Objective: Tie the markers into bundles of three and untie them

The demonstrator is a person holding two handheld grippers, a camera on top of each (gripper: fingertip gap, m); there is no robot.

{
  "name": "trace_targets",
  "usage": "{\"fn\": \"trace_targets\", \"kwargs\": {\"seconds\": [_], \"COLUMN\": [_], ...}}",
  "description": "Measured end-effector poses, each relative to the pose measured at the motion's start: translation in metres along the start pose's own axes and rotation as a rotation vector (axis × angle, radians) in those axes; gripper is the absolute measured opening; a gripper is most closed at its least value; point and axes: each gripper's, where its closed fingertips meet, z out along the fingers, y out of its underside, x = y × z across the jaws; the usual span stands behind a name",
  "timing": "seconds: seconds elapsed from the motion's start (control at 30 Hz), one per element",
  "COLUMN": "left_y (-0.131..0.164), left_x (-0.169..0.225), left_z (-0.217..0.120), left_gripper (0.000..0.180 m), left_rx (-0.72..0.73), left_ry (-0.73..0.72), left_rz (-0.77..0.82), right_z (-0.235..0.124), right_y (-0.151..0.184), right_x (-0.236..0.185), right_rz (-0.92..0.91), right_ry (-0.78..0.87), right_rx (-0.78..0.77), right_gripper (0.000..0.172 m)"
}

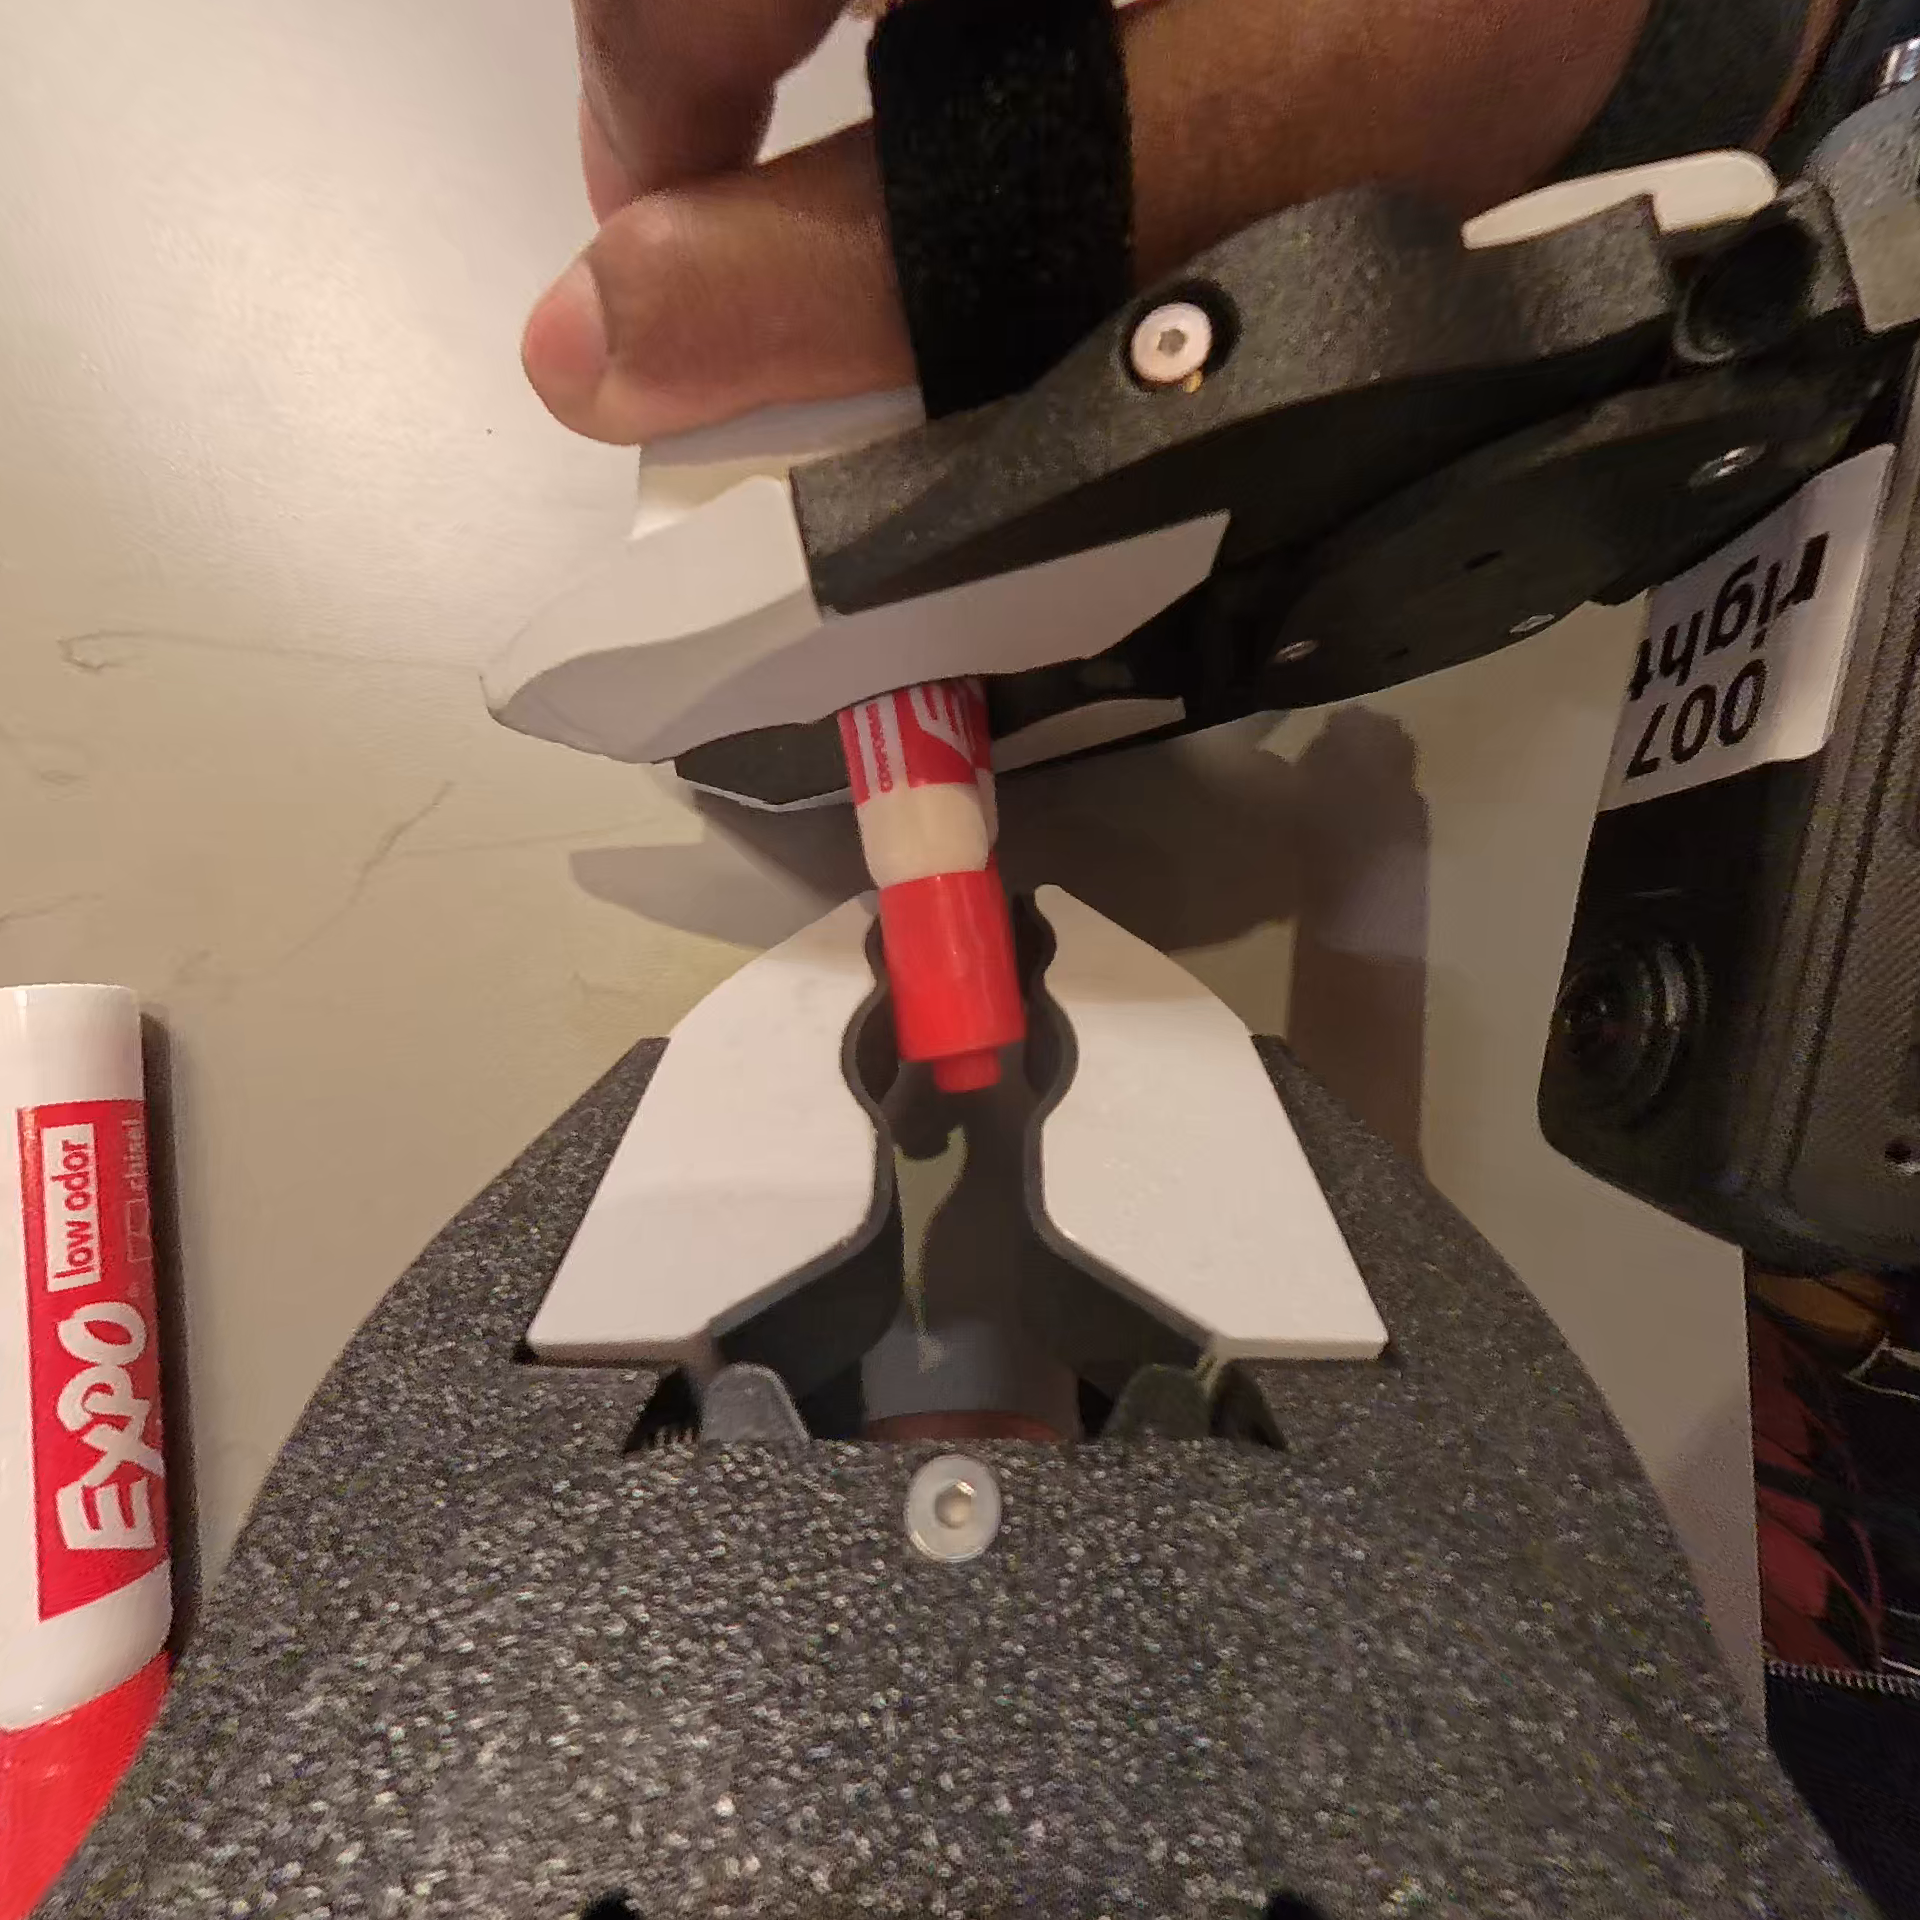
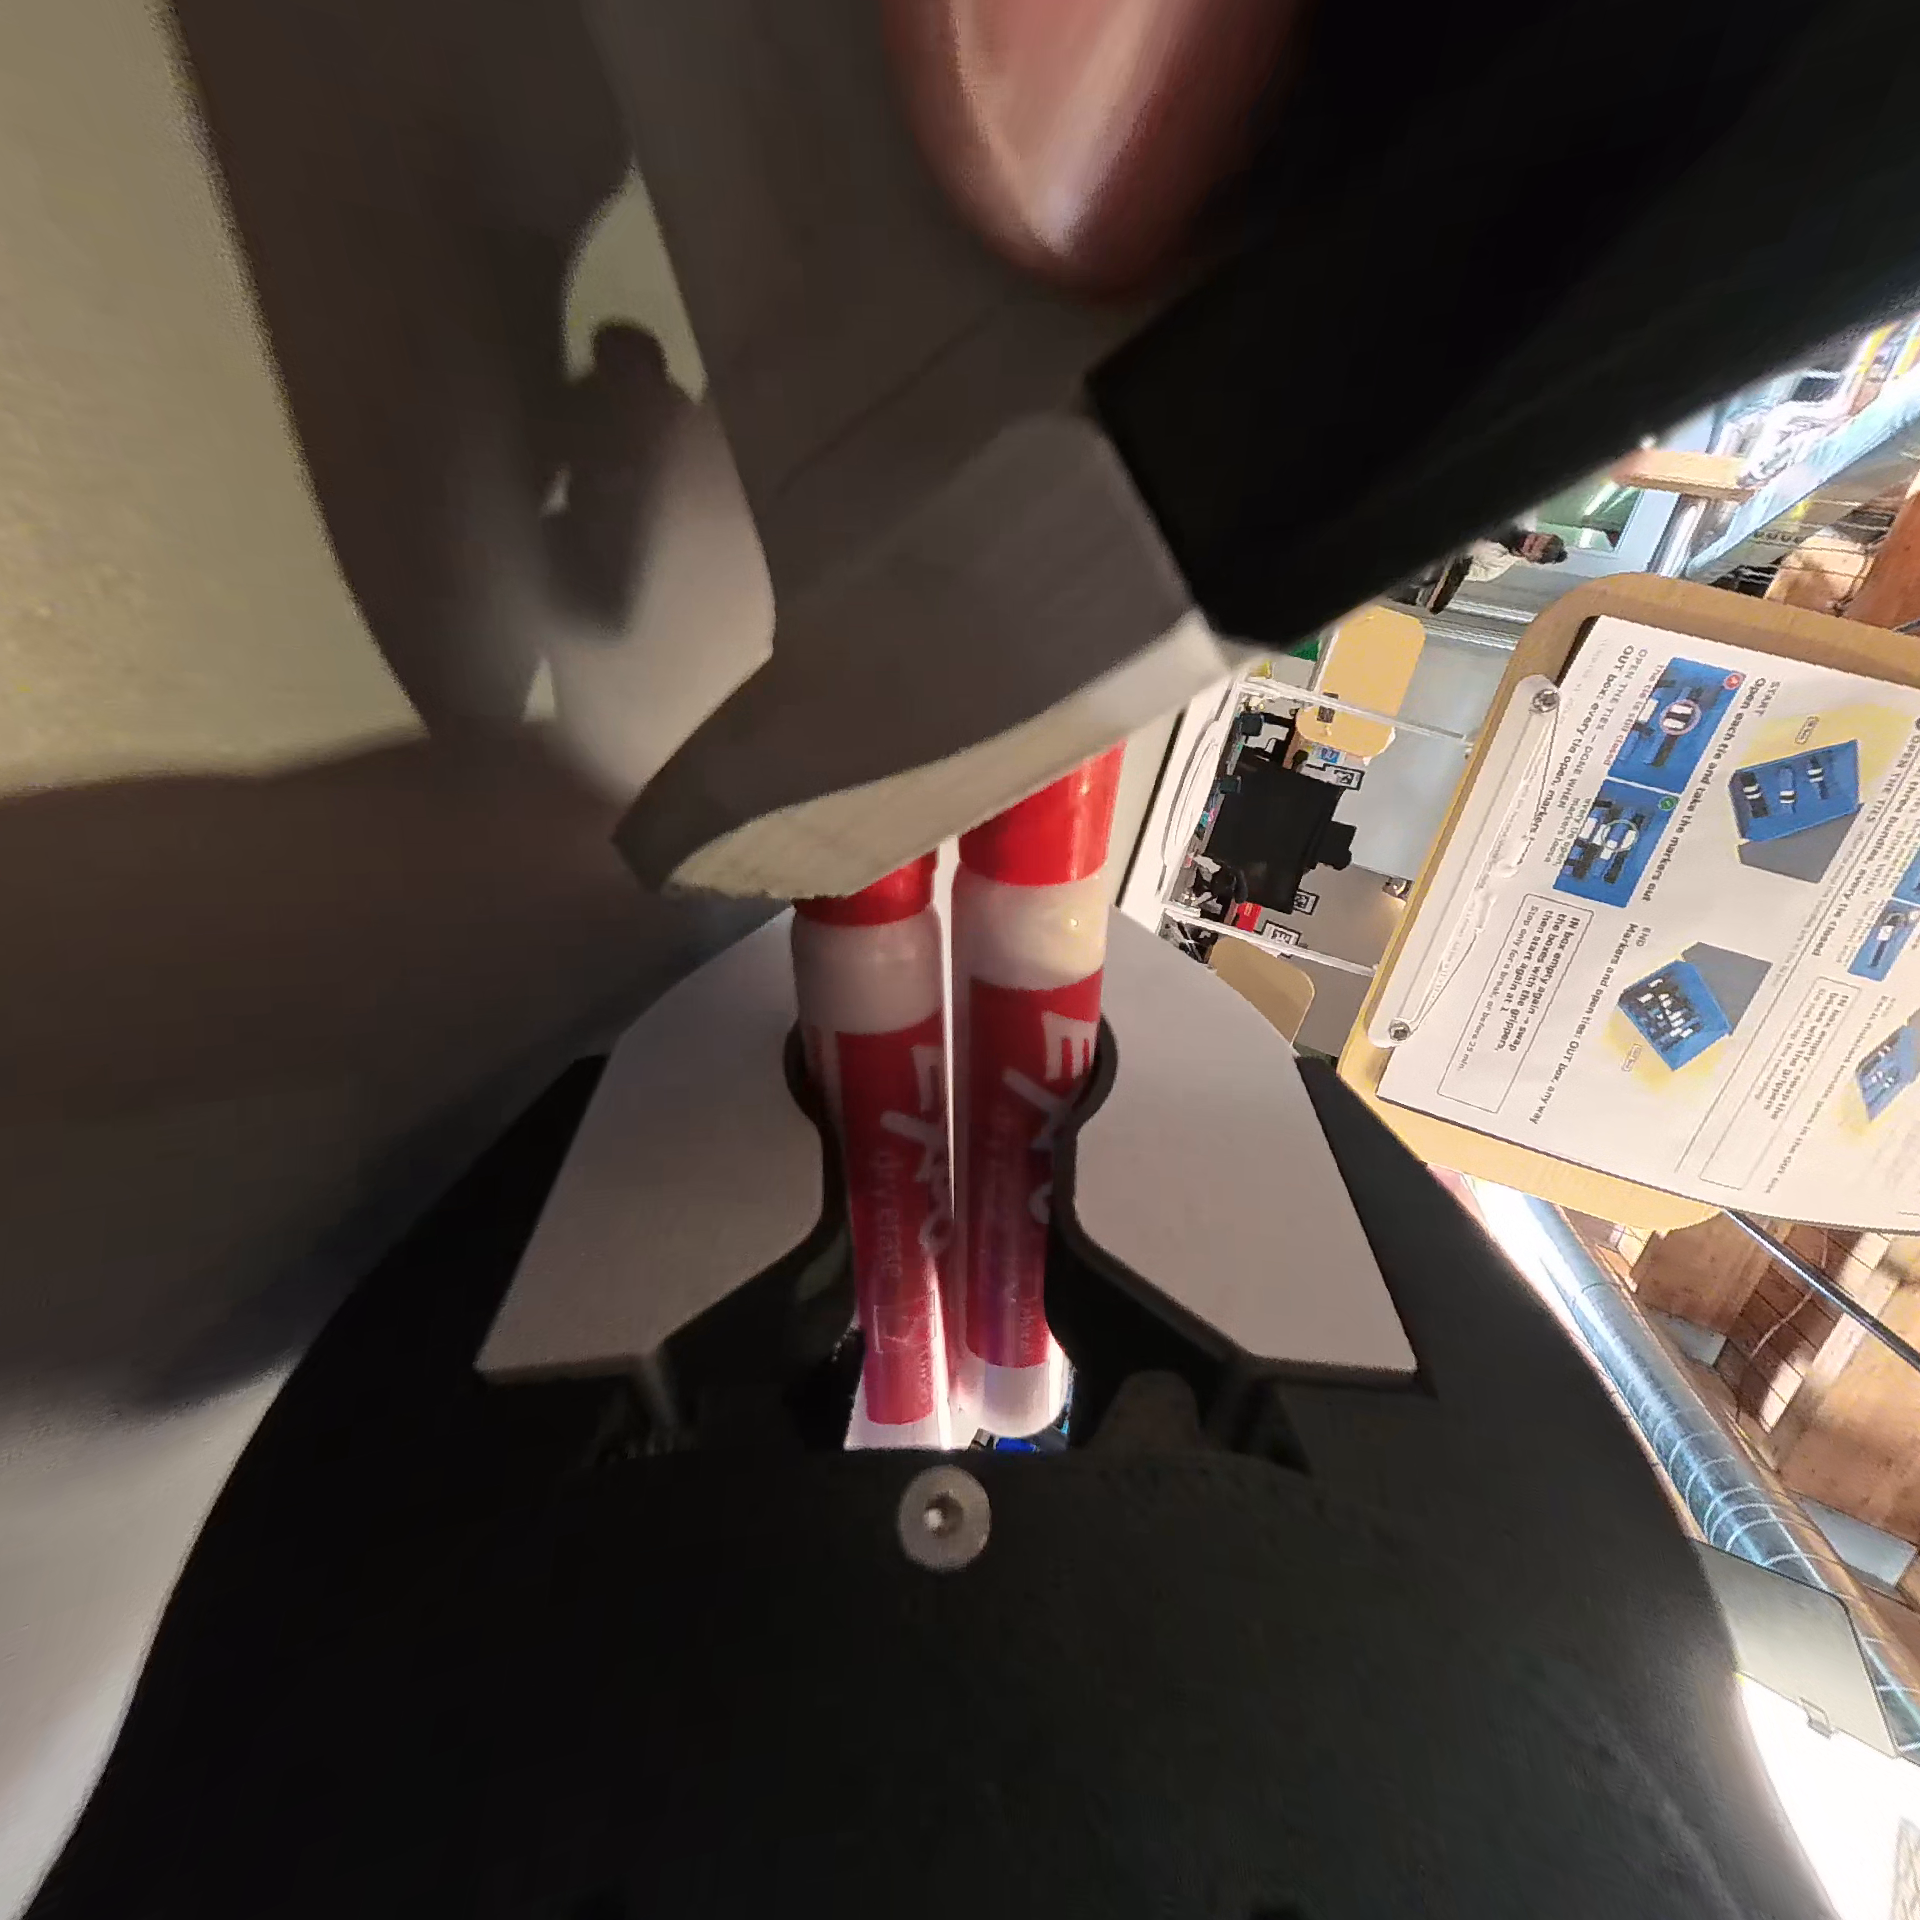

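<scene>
My right gripper is shut on two red-and-white markers, one on the left and one on the right, which stand side by side in its notch. In the left wrist view the right gripper reaches in from the upper right. One held marker points down out of it. That marker's red end stands in the round notch of my left gripper, with a gap on each side, so the left counts as open. A finger of the left gripper hides the markers' far ends.
A third red-and-white marker lies on the cream table at the left edge. A person's hand is strapped to the right gripper. A wooden board with a printed sheet stands at the right.
</scene>
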Motion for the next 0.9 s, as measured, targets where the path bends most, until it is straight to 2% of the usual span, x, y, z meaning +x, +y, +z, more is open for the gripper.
{"fn": "trace_targets", "kwargs": {"seconds": [0.03, 0.9], "left_y": [0.000, -0.002], "left_x": [0.000, 0.013], "left_z": [0.000, 0.000], "left_gripper": [0.021, 0.021], "left_rx": [0.001, 0.017], "left_ry": [0.005, 0.147], "left_rz": [-0.003, -0.100], "right_z": [0.000, 0.015], "right_y": [-0.002, -0.022], "right_x": [0.001, 0.007], "right_rz": [-0.001, -0.057], "right_ry": [0.000, 0.017], "right_rx": [0.000, 0.027], "right_gripper": [0.041, 0.042]}}
